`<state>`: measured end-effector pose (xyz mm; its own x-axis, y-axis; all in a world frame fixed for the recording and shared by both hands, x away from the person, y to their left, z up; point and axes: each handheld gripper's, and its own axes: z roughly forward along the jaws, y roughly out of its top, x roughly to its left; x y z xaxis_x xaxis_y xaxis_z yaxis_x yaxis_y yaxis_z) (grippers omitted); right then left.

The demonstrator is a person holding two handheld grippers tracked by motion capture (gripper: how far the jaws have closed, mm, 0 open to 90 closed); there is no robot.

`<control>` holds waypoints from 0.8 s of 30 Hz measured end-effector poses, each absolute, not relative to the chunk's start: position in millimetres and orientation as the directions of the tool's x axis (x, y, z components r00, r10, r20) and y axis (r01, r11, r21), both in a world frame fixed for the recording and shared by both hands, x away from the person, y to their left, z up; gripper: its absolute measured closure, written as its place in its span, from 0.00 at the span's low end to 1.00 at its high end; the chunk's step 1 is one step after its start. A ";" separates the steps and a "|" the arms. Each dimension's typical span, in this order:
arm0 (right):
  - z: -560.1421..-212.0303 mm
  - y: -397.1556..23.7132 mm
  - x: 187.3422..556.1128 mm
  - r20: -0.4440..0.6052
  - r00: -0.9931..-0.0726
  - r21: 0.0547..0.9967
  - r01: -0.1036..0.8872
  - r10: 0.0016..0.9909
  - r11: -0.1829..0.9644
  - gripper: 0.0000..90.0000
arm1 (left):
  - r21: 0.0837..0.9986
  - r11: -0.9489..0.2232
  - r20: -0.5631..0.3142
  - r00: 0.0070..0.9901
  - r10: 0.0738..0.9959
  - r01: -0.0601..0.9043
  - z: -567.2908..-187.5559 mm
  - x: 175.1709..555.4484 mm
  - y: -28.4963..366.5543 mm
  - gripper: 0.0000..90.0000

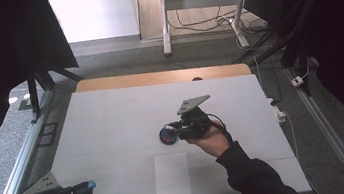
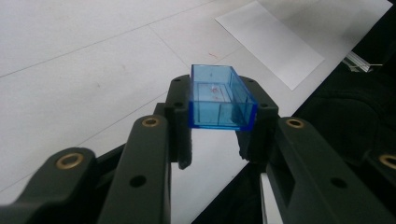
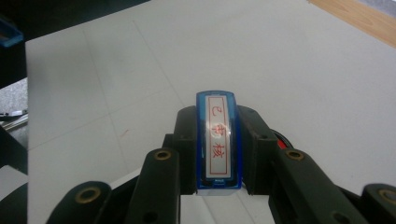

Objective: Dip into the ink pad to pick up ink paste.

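My left gripper (image 1: 85, 188) sits at the table's near left corner, shut on a clear blue box-shaped cap (image 2: 219, 95), its open side up between the jaws; the cap (image 1: 90, 184) shows as a blue tip. My right gripper (image 1: 173, 130) hovers over the middle of the table, shut on a narrow blue stamp (image 3: 219, 140) whose white label bears red characters. Just below and beside those jaws lies a round dark ink pad (image 1: 167, 137) with a red centre; its edge (image 3: 280, 140) peeks out behind the right jaw.
A white sheet of paper (image 1: 171, 176) lies on the white table (image 1: 112, 120) near the front edge, between the two hands. A wooden strip (image 1: 157, 77) borders the far edge. Metal rails run along both sides.
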<state>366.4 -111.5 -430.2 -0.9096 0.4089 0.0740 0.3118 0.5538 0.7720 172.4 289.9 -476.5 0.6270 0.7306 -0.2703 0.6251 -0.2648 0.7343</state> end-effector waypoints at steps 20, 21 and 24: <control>-409.7 -118.0 327.3 0.070 -0.947 0.810 0.237 0.312 0.536 0.79 | 0.734 -0.263 -0.274 0.626 0.730 0.627 -476.5 172.6 290.2 0.76; -409.2 -118.4 326.1 0.068 -0.948 0.809 0.234 0.309 0.539 0.79 | 0.733 -0.262 -0.274 0.626 0.730 0.627 -476.5 172.6 290.2 0.76; -409.0 -119.2 322.3 0.064 -0.951 0.809 0.227 0.302 0.542 0.79 | 0.734 -0.263 -0.274 0.627 0.729 0.626 -476.4 172.5 290.2 0.76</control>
<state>322.3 -119.2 -409.0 -0.9511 0.3021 0.0639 0.2265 0.5420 0.8093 172.5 290.2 -476.4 0.6271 0.7293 -0.2737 0.6264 -0.2633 0.7337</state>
